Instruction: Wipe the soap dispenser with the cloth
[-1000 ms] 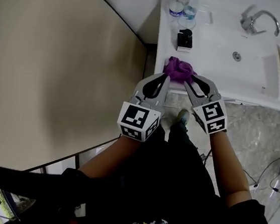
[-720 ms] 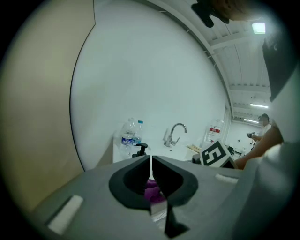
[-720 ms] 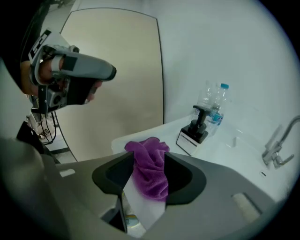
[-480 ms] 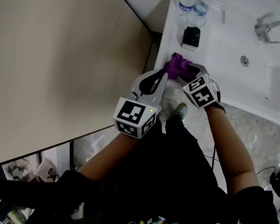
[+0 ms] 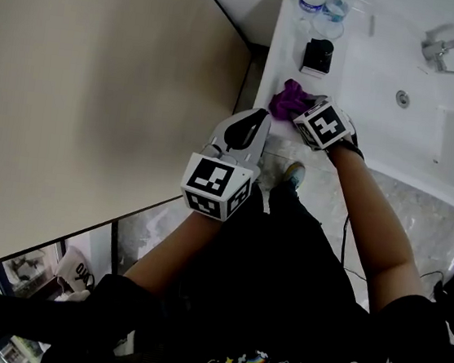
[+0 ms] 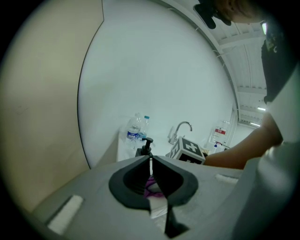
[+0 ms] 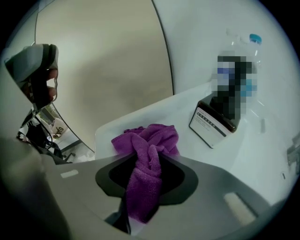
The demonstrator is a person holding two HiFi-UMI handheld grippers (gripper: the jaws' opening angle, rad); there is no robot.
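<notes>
right tool grips the purple cloth at the worktop corner

the right tool (image 5: pixel 305 112) (image 7: pixel 143 173) is closed on the purple cloth (image 5: pixel 289 98) (image 7: pixel 150 140). in the right gripper view a twisted fold of the cloth passes between the two jaws, and the rest of it lies bunched in front of them on the white worktop (image 5: pixel 284 60) (image 7: pixel 262 154), near the front left corner.

the soap dispenser (image 5: pixel 318 56) (image 7: pixel 213 123) stands upright on the worktop beyond the cloth, near it but not touching it. it is a dark bottle with a white label and a black pump; its upper part is under a mosaic patch in the right gripper view.

the left tool (image 5: pixel 255 122) (image 6: pixel 150 160) is held just before the worktop edge, beside the right one. its jaws are together, with only a thin slit between the tips, and they hold nothing; a bit of the purple cloth (image 6: pixel 152 187) shows through the opening behind them.

two water bottles (image 5: pixel 319 0) (image 6: pixel 137 129) stand behind the dispenser (image 6: pixel 145 146), at the back of the worktop. to the right of them are the basin and the tap (image 5: pixel 452 52) (image 6: pixel 180 129).
</notes>
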